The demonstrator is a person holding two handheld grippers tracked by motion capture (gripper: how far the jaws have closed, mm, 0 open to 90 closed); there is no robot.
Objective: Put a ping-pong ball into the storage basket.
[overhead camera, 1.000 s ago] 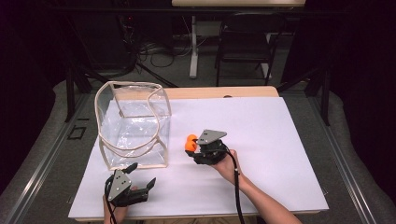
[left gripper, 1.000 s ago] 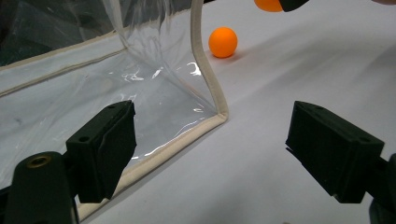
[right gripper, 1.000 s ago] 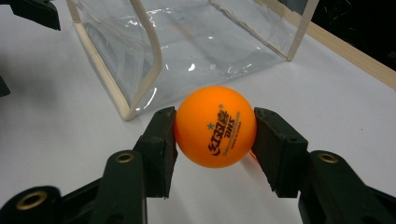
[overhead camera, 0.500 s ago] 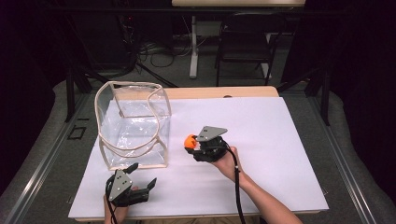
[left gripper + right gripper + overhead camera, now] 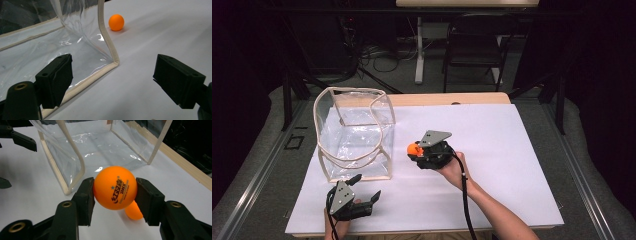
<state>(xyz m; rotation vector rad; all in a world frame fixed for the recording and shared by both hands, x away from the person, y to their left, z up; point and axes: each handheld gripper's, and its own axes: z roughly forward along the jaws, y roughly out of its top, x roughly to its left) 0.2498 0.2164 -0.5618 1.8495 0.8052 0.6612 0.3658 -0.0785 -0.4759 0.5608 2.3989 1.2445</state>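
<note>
Two orange balls [image 5: 115, 187] [image 5: 132, 212], one clear bag [image 5: 354, 132], two hand-held grippers [image 5: 414, 150] [image 5: 364, 187], one table [image 5: 512, 150].

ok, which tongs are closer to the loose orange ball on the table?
Right. The right tongs, shut on a second ball, are right beside the loose ball; the left tongs sit open by the clear bag's corner, well short.

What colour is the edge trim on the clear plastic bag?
Beige trim on the clear plastic bag; best in the left gripper view.
</note>
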